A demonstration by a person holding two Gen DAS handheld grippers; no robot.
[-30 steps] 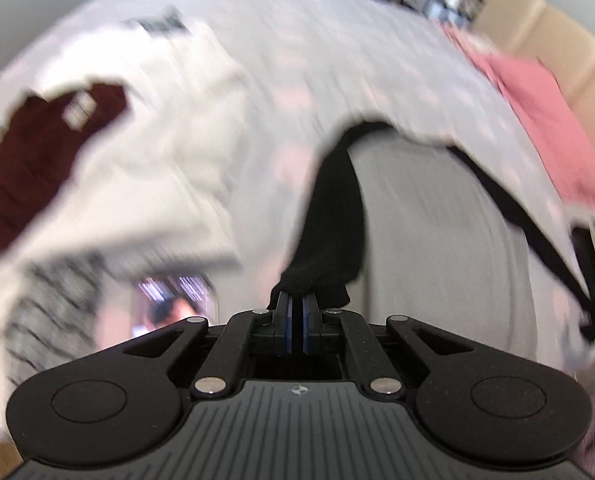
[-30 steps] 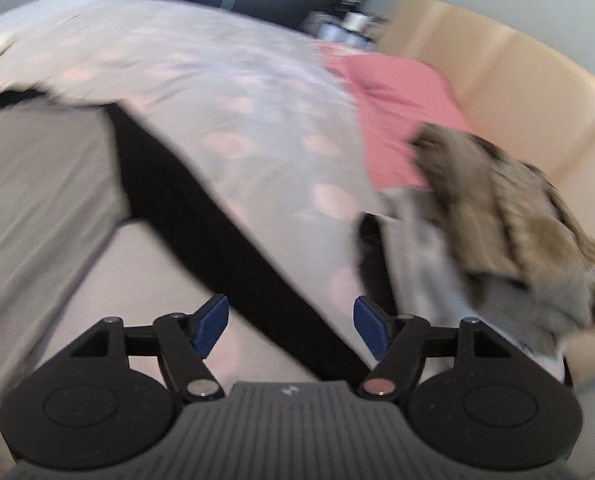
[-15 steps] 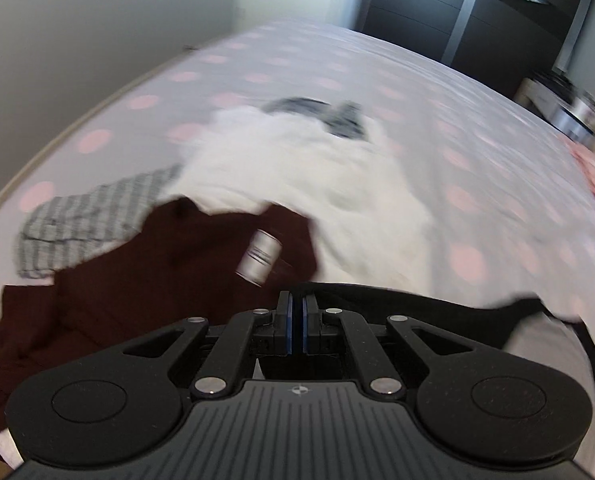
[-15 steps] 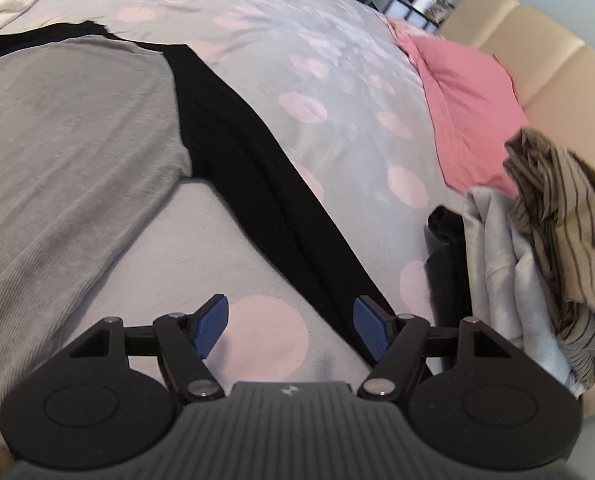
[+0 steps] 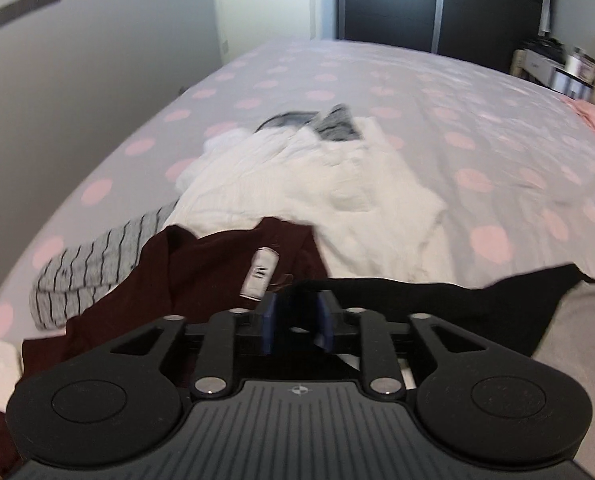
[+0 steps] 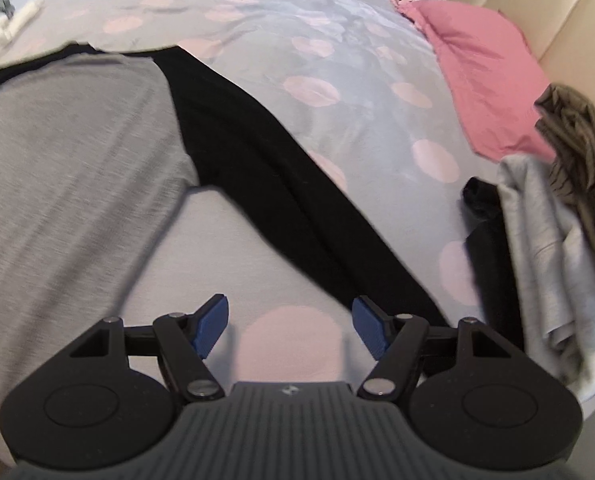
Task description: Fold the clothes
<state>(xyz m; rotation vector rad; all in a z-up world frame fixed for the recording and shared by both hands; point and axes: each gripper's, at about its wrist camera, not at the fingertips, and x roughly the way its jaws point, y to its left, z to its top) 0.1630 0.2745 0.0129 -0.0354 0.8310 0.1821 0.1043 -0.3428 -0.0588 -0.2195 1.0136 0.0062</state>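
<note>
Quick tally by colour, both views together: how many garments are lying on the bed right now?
Grey-and-black raglan top: 1
White: 1
Maroon: 1
Striped grey: 1
Dark grey, far: 1
Pink: 1
Light grey: 1
Brown striped: 1
Black, small: 1
Total: 9

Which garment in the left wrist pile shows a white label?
The maroon garment, nearest the left claw; the white one and striped one show none.

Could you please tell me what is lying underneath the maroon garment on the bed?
The maroon garment overlaps a grey striped garment at its left and the white garment behind. Whatever else lies beneath it is covered.
</note>
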